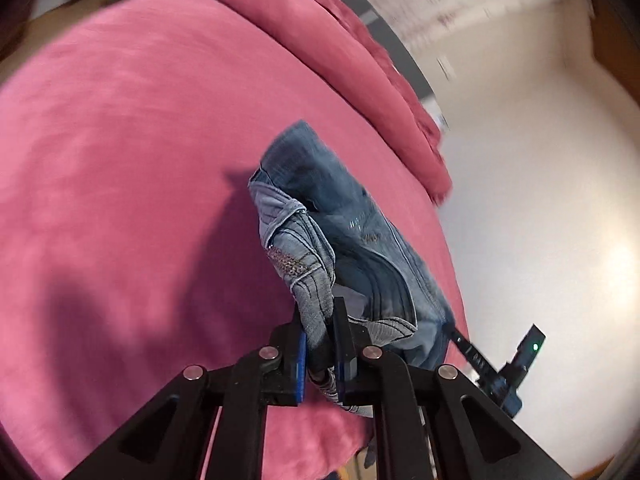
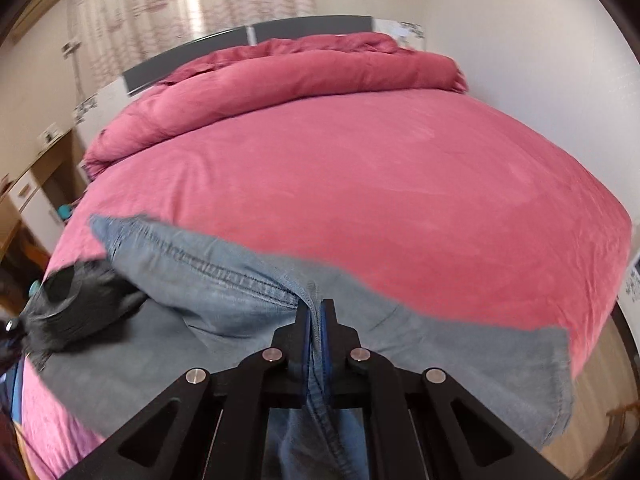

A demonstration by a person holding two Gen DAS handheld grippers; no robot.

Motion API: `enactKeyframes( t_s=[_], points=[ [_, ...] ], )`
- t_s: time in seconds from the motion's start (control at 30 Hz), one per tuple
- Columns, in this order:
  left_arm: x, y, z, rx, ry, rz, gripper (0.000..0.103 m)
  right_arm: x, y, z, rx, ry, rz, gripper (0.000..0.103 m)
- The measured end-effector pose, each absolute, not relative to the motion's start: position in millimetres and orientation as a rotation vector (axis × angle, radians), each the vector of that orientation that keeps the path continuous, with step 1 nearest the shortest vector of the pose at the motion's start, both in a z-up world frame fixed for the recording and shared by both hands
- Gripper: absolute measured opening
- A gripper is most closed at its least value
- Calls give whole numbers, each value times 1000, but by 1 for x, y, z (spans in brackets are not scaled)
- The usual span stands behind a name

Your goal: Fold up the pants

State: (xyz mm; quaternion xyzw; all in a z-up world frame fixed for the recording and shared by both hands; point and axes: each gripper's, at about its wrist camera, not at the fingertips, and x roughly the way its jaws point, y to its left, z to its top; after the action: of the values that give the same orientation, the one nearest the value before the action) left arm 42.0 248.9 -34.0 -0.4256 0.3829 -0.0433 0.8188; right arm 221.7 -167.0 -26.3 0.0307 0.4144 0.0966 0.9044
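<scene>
- Left gripper [image 1: 320, 316] pinches bunched pants [image 1: 344, 232] above the bed [image 1: 120, 160].
- Right gripper [image 2: 316, 314] pinches a seam.
- No fold yet laid flat; folding remains.

The blue denim pants [image 1: 320, 216] are lifted off the pink bed [image 1: 120, 160], bunched and hanging near its edge. In the left wrist view a faded waistband corner with dark stitching and a patch of small sparkly studs is pinched, with darker denim draping behind. In the right wrist view the pale denim [image 2: 224, 280] spreads wide, a stitched seam clamped and running downward.
</scene>
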Motion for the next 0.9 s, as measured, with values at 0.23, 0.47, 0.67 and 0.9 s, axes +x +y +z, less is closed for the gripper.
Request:
enactKeyframes(
  t_s=[0.23, 0.47, 0.67, 0.9],
  points=[
    [-110, 320, -52, -1004, 774, 140, 10, 226, -77, -9, 5, 862, 397, 4],
    [-224, 353, -101, -1120, 856, 341, 12, 202, 54, -26, -156, 957, 638, 4],
    [-260, 365, -102, -1048, 902, 524, 33, 175, 98, -41, -146, 1052, 771, 37],
    [-221, 371, -67, -916, 802, 446, 44, 151, 21, -29, 16, 1054, 715, 39]
  ],
)
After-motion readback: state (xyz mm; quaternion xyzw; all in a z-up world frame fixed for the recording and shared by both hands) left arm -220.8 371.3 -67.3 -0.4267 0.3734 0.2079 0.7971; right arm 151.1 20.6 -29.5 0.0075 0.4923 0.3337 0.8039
